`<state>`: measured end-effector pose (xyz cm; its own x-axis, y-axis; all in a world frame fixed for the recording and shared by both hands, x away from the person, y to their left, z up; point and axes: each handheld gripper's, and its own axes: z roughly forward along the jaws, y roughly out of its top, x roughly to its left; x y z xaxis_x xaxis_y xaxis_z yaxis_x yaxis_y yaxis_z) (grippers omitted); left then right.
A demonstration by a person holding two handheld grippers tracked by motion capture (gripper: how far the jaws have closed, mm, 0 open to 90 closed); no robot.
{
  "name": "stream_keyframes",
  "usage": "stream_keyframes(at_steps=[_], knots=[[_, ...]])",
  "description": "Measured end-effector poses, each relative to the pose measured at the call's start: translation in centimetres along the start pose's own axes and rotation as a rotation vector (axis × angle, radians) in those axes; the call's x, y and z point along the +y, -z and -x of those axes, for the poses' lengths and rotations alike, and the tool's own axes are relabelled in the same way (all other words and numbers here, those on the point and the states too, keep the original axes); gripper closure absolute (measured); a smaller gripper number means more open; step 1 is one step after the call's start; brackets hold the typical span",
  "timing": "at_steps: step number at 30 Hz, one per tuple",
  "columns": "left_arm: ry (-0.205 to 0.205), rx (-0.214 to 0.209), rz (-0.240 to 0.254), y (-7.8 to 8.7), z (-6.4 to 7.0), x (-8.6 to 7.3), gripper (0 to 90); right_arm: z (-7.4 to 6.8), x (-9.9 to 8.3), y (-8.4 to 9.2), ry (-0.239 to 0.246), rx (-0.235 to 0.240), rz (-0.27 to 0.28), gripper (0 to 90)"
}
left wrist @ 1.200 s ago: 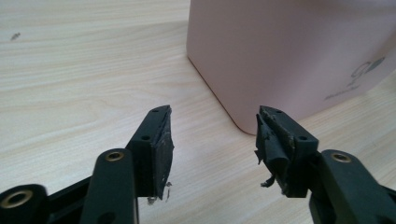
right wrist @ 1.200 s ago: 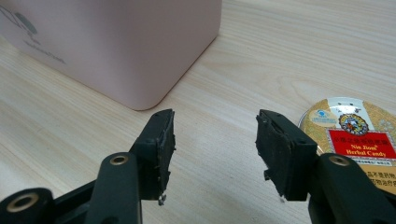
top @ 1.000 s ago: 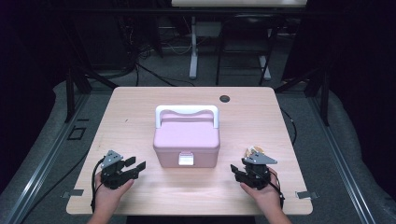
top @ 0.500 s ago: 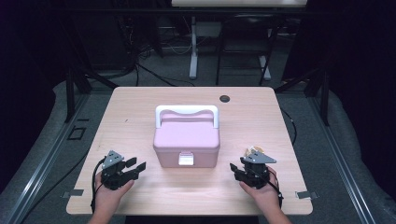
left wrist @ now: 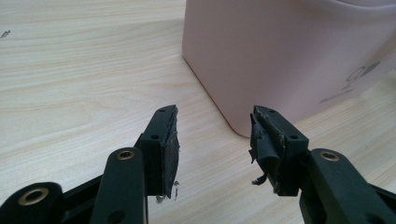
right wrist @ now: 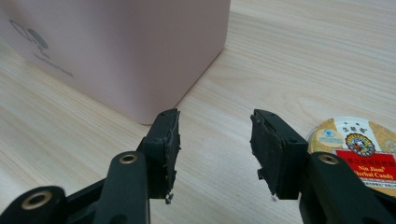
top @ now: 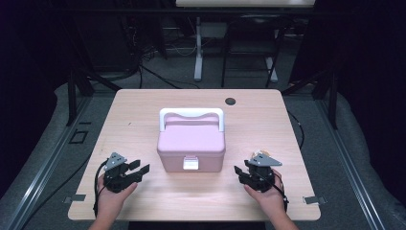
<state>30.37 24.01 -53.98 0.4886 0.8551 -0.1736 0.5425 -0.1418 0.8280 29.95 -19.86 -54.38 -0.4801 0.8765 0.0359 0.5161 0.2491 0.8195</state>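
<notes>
2 grippers, left (top: 139, 168) and right (top: 238, 171), flanked the pink lidded box (top: 191, 146), jaws parted, having just narrowed, empty; they should approach its front latch (top: 190, 164) squarely.

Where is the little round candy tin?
In the high view the candy tin lies on the table, right of the pink box, just behind the right tool.

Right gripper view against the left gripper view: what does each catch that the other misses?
The right gripper view alone shows a round candy tin lying on the table beside the right hand-held gripper, whose jaws stand open with nothing between them. The left gripper view alone shows the left hand-held gripper, also open and empty, with a torn pad. Both share the pink box standing just ahead and the wooden table.
</notes>
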Motion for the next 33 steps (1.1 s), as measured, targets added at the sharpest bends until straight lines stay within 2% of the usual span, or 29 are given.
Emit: stream_keyframes(at_steps=[2,4,8,11,15,16,17,18,22,24,33], knots=[[-0.001,0.0,0.003,-0.1,0.0,0.1,51.2,0.0,0.1,0.0,0.001,0.002,0.0,51.4],[0.002,-0.006,-0.017,0.0,0.1,0.7,52.1,-0.2,0.7,0.2,0.002,0.003,0.004,51.3],[-0.015,0.011,0.005,0.3,0.5,1.9,52.6,-0.4,1.4,0.3,0.011,-0.004,-0.001,52.0],[-0.025,0.02,0.008,0.1,0.5,2.7,52.5,-0.4,2.1,0.4,-0.024,0.019,-0.003,53.6],[-0.025,0.023,-0.004,-0.2,0.5,3.3,52.3,-0.4,2.9,0.4,-0.012,0.02,0.014,54.4],[-0.025,0.035,0.009,-0.3,0.6,3.5,52.8,-0.4,3.0,0.4,-0.008,0.019,0.014,54.6],[-0.025,0.035,0.009,-0.3,0.6,3.5,56.0,-0.4,3.0,0.4,-0.008,0.019,0.014,54.6],[-0.021,0.021,0.017,-0.6,0.6,3.7,58.8,-0.4,3.4,0.2,-0.01,0.02,0.015,56.6],[-0.032,0.025,0.002,-1.3,0.7,4.1,62.1,-0.3,3.9,-0.4,-0.015,0.009,0.027,57.9],[-0.017,0.018,0.008,-2.0,0.6,4.4,62.8,-0.2,4.2,-0.8,-0.028,0.004,0.03,57.9],[-0.002,-0.009,0.0,-3.7,0.6,4.5,70.4,0.4,4.8,-3.0,-0.075,0.005,0.013,59.9]])
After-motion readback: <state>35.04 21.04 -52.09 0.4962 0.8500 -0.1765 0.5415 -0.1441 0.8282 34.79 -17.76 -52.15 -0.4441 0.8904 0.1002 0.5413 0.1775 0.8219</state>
